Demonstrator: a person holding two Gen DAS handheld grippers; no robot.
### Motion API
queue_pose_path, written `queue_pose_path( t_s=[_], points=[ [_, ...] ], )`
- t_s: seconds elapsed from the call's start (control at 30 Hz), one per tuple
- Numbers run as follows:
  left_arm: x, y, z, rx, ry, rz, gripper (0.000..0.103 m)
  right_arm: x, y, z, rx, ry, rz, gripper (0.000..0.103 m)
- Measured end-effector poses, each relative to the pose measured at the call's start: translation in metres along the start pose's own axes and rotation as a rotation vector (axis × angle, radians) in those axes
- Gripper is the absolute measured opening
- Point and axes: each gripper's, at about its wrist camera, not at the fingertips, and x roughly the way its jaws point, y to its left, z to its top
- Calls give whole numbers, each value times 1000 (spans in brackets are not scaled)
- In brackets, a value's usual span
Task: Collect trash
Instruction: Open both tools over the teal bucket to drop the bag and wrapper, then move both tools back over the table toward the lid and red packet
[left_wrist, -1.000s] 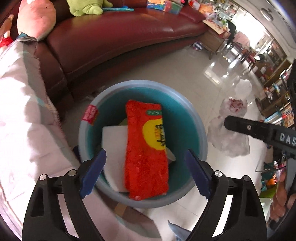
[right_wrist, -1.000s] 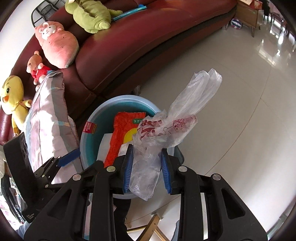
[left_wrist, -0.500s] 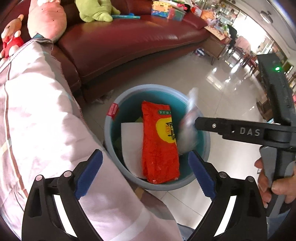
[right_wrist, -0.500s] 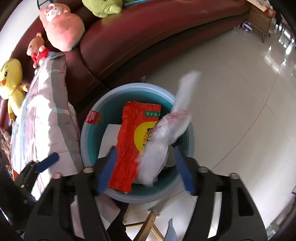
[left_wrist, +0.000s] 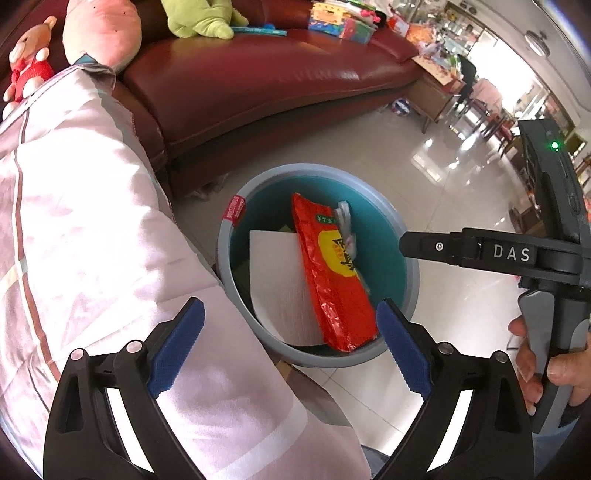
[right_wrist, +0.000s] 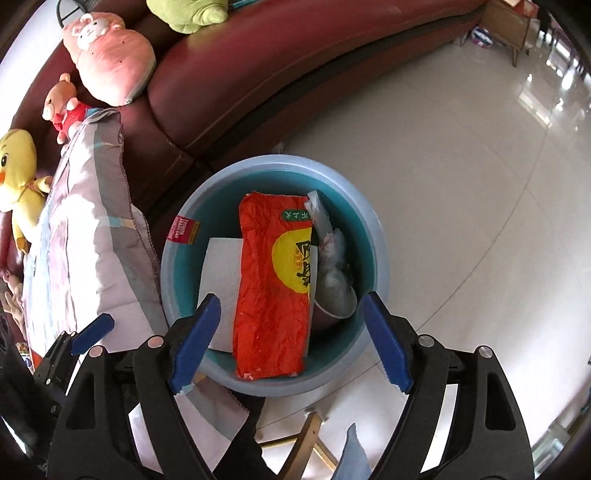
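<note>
My right gripper (right_wrist: 291, 339) jaws opening, empty, over bin (right_wrist: 373, 236); limp, light plastic bag (right_wrist: 332, 254) inside; left gripper (left_wrist: 291, 347) wide, empty.

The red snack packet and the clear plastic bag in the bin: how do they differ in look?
The red snack packet is opaque, bright red with a yellow circle; the clear plastic bag is see-through with faint red print. The packet lies long and fairly flat; the bag is crumpled into a thin bunch. The packet spans most of the bin; the bag is squeezed along its right side, beside the packet. Both lie inside the bin, free of any jaws.
</note>
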Motion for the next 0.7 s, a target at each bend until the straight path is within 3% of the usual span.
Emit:
queue_pose_path(
  t_s=[0.17, 0.7],
  points=[
    [-12, 3, -5, -7, -7, 12, 98, -4, 2, -6, 12, 4, 1, 83],
    [-71, 31, -36, -48, -69, 70, 99, -27, 35, -40, 5, 11, 24, 84]
  ],
)
